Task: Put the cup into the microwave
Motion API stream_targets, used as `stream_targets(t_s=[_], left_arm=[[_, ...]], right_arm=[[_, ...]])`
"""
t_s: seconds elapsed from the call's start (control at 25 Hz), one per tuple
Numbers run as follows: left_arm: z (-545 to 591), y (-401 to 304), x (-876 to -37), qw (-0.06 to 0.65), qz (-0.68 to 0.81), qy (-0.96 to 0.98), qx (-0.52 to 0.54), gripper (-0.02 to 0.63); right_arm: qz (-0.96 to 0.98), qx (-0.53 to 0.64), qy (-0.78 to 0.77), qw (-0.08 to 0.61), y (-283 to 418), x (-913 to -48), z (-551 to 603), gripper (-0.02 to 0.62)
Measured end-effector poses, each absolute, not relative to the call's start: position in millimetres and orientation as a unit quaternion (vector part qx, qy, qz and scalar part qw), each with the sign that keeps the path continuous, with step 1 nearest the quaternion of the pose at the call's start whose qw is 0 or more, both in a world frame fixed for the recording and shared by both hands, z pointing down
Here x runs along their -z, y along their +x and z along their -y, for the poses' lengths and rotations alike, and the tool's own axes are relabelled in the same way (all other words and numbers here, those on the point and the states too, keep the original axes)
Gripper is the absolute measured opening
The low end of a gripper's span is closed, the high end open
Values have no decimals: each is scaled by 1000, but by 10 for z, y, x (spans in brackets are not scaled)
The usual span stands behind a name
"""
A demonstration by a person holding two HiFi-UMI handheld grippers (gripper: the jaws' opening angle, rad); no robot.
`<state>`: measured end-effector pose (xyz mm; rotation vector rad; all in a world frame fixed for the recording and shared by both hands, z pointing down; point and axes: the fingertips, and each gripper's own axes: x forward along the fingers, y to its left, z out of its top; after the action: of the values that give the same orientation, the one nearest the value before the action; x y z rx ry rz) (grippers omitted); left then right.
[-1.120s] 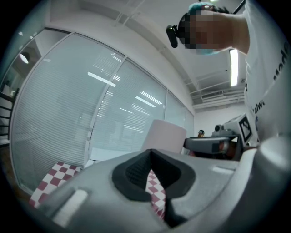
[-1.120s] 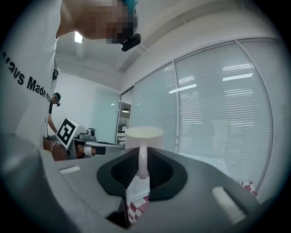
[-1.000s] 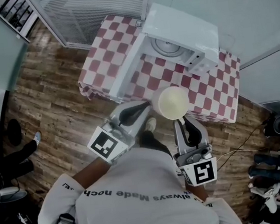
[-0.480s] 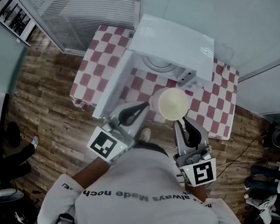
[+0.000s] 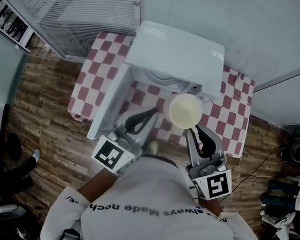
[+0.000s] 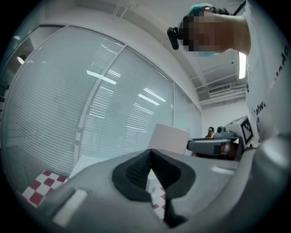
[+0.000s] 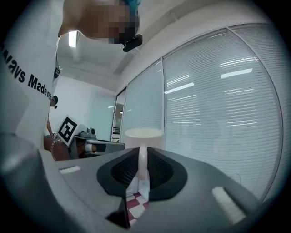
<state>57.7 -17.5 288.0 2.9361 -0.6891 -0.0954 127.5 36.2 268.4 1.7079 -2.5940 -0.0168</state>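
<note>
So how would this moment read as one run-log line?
cup: upright, clamped by right gripper | microwave: door open, cup outside | left gripper: shut, empty

Seen from above, both grippers are held out in front of the person's chest, side by side and apart. The left gripper [image 5: 150,113] is angled toward the right, with its marker cube nearest the body. Its jaws are closed tip to tip with nothing between them. The right gripper [image 5: 194,131] is pointed straight ahead. Its jaws are clamped on the handle of a cup [image 5: 185,111], which is held upright.
</note>
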Motion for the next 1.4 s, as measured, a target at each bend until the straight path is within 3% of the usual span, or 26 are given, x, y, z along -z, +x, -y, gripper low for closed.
stream_targets(t_s=[0.4, 1.4], left_arm=[[341, 776, -2943, 67, 228, 971, 26, 4], [955, 382, -2904, 75, 198, 977, 26, 3]], right_arm=[[841, 5, 540, 29, 1464, -2778, -177, 48], [832, 0, 554, 33, 965, -2745, 445, 48]])
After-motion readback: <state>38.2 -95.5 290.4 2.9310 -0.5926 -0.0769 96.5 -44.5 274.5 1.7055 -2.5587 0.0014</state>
